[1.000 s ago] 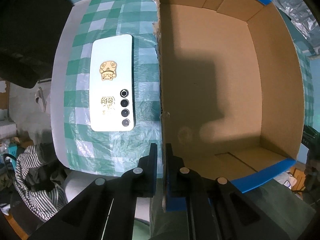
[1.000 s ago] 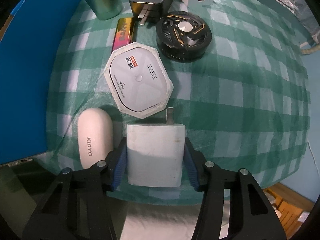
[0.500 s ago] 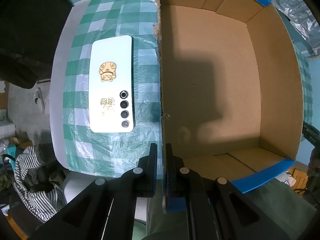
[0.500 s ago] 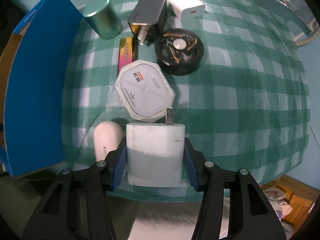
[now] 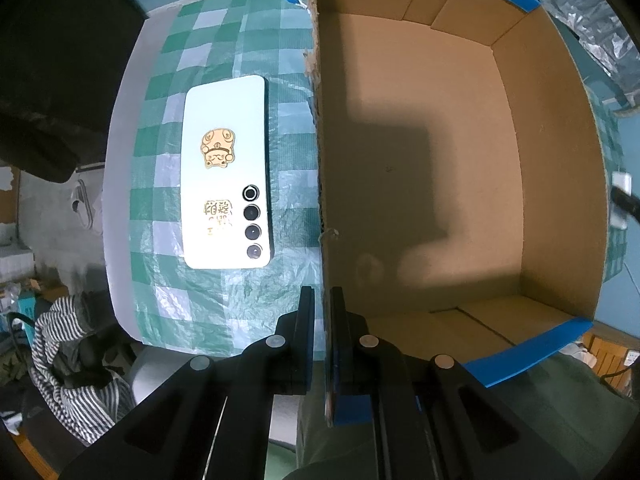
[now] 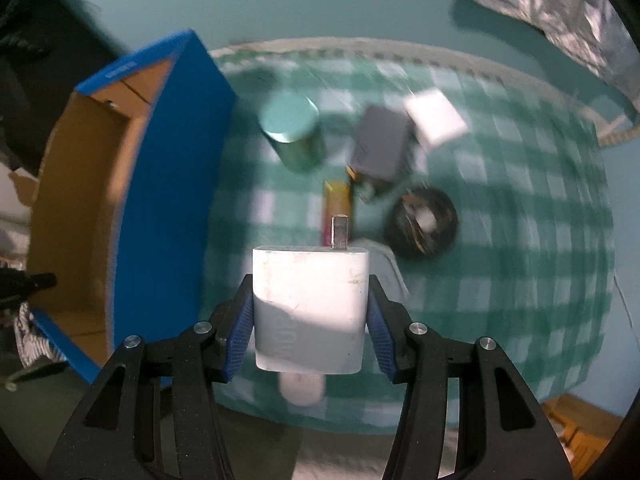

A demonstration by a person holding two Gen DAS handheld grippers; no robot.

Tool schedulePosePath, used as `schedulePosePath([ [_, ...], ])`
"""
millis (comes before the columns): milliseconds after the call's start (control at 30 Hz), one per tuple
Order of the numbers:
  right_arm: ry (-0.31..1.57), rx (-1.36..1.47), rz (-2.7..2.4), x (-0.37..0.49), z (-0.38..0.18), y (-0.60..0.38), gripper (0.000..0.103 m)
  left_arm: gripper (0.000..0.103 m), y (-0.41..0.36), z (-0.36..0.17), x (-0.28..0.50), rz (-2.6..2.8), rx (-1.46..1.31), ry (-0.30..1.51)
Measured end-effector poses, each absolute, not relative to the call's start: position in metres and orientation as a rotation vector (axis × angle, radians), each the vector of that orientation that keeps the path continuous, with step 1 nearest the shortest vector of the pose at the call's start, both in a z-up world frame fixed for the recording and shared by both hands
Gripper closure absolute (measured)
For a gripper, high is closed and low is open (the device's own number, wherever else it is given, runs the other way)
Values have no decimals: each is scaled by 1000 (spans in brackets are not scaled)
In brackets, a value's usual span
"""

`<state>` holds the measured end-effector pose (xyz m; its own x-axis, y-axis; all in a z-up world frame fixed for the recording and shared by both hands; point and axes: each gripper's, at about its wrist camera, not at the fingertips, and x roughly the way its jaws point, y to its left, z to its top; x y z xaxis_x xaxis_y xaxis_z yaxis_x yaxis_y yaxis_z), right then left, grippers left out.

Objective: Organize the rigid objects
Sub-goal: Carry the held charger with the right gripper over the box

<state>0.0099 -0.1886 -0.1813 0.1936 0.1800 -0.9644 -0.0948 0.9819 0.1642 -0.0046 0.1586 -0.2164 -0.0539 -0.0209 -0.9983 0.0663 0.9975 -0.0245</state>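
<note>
While our left gripper [image 5: 320,344] pinches the empty box [image 5: 552,184] wall, our right gripper [image 6: 310,320] jaws clamp a charger [image 6: 310,312]; roughly six blurred items wait toward twelve o'clock.

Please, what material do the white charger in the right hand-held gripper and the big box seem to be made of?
White charger: likely hard plastic, smooth matte shell with rounded edges and some scuffs; its prong looks like metal. Box: corrugated cardboard, plain brown matte inside, blue printed outside, with a rough torn edge on the wall that the left hand-held gripper pinches.
</note>
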Motion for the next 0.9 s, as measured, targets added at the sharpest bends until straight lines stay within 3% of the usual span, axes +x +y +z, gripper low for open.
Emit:
schedulePosePath([
  [433, 1298, -65, 379, 55, -143, -124, 51, 96, 162, -210, -13, -73, 24, 1596],
  [900, 1274, -179, 520, 96, -138, -59, 51, 96, 164, -208, -13, -65, 24, 1591],
])
